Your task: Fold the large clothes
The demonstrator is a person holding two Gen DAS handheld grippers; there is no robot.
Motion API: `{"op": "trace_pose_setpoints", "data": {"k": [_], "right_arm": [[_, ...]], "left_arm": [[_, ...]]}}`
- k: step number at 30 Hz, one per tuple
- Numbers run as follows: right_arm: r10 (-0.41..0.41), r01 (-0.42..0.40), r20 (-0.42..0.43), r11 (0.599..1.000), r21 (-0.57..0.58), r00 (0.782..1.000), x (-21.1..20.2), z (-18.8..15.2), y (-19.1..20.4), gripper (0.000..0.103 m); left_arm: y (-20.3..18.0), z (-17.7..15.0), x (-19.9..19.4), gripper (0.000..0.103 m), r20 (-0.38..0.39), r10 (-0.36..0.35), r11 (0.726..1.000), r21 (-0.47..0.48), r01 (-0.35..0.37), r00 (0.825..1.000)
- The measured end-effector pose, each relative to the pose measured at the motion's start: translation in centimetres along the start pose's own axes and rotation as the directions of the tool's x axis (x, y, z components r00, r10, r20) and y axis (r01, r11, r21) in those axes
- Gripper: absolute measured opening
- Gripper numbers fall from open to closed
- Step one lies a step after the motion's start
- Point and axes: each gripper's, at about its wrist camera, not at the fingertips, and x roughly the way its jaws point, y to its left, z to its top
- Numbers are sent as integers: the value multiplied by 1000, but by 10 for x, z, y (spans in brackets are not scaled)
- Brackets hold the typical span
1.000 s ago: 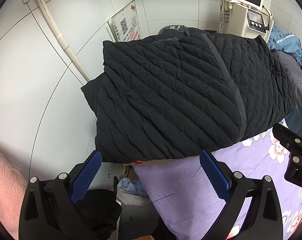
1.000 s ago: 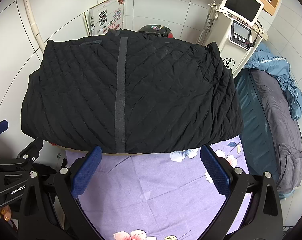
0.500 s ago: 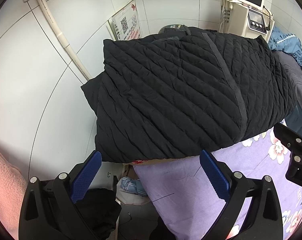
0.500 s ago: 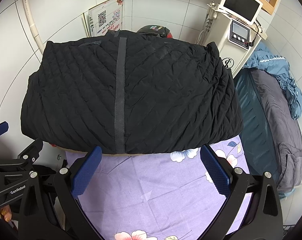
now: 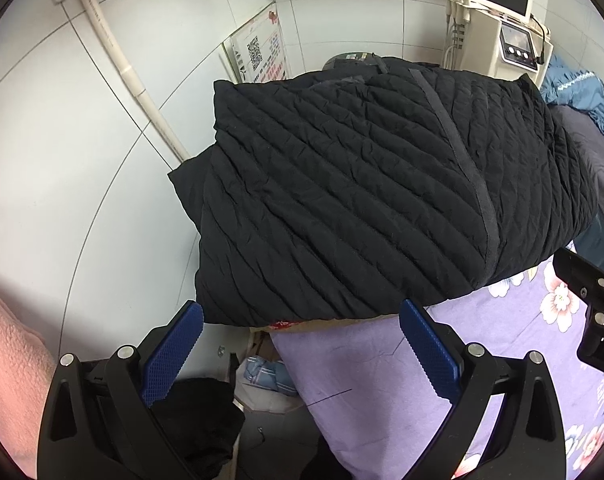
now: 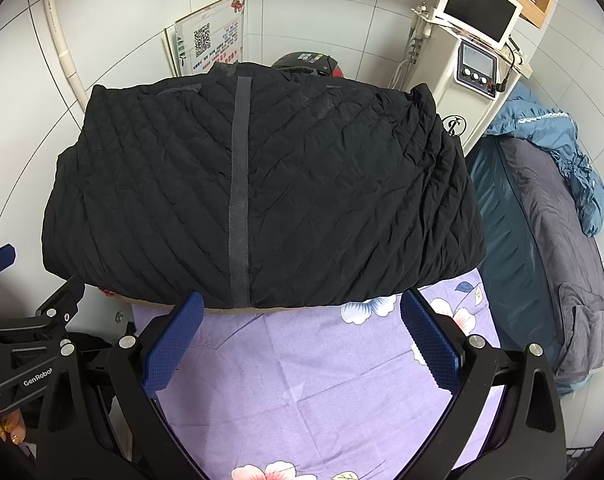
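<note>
Both claws spread wide, holding nothing: left claw (image 5: 300,354) and right claw (image 6: 302,340) hover just short of the black quilted puffer jacket (image 6: 262,200), folded into a bulky rectangle at the far end of my bench under its purple floral sheet (image 6: 302,380). Risks as I judge them: the jacket's left edge (image 5: 206,216) overhangs the bench side, so a nudge could drag it off; slippery puffy fill may spring the fold open; a shallow pinch takes only the top layer.
</note>
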Motion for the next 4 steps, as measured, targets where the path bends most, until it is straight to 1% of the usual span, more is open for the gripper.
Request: {"op": "trace_pose_setpoints", "data": {"k": [4], "right_arm": [[-1, 1, 1, 1000, -1, 1000, 0, 0, 1, 97]], "left_arm": [[2, 0, 1, 97, -8, -5, 1000, 1, 5, 1000]]}}
